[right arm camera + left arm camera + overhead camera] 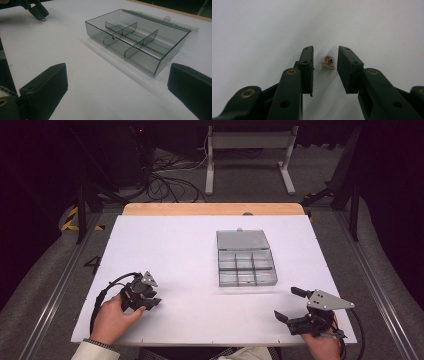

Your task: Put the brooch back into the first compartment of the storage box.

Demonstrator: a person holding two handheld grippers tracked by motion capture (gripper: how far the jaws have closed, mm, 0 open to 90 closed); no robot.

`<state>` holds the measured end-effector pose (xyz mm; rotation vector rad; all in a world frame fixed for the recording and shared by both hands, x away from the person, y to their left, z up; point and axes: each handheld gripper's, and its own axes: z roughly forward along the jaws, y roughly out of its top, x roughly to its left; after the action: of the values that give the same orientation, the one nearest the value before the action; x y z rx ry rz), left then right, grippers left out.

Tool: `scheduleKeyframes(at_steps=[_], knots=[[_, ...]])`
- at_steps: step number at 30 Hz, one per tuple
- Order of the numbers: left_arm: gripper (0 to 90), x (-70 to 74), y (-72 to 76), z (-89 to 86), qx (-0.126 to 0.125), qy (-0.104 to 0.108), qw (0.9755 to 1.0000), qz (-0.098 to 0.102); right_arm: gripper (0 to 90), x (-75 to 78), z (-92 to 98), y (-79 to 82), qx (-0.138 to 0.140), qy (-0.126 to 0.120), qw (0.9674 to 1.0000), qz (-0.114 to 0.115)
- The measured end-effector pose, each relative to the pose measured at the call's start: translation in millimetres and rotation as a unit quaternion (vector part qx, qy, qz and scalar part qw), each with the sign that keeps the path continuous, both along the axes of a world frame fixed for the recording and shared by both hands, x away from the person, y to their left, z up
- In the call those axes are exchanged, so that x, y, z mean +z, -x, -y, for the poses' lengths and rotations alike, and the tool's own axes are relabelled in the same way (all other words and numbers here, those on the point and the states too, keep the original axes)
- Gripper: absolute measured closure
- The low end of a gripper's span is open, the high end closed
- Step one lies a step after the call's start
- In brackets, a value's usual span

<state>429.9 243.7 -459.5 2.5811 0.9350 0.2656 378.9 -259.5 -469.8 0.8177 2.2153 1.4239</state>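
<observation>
A small brass-coloured fastener [328,62] lies on the white table sheet. My left gripper [325,49] stands open around it, one jaw on each side, with a narrow gap to both. From above, the left gripper [151,302] is low at the table's front left. My right gripper [289,304] is wide open near the front right edge, holding nothing. A clear grey compartment box [247,268] sits right of centre with its lid [242,240] laid open behind it. The right gripper [117,68] faces the box [140,40], and the left gripper [37,10] shows far off over the fastener [43,19].
The white sheet [175,250] covers the table, and a strip of wooden edge [210,209] shows at the back. A grey metal stand [250,150] and loose cables [165,180] are on the floor beyond. The box compartments look empty.
</observation>
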Motion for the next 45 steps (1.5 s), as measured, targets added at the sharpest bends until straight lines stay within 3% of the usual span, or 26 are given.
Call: scheduleKeyframes(at_steps=[13,26,30,40,45], knots=[[75.2,-2.9,-3.1,1.3,-0.007,-0.002,0.9998,-0.02,3.7,-0.1,-0.1,0.0,0.001,0.0,1.0,-0.001],[77.5,-2.9,-2.7,1.9,-0.008,-0.001,0.9998,-0.019,3.6,-0.1,-0.7,-0.1,0.002,0.0,1.0,-0.001],[77.6,-1.3,-2.1,1.6,-0.003,-0.004,0.9999,-0.011,3.6,-0.1,-0.6,-0.2,0.002,0.0,1.0,-0.001],[77.6,12.2,3.0,-5.0,-0.002,0.028,0.9994,0.02,3.6,-0.2,-0.5,-0.1,0.0,0.0,1.0,-0.001],[77.6,15.8,4.2,-6.8,-0.001,0.041,0.9988,0.025,3.6,-0.2,-0.7,-0.1,0.0,0.001,1.0,-0.001]])
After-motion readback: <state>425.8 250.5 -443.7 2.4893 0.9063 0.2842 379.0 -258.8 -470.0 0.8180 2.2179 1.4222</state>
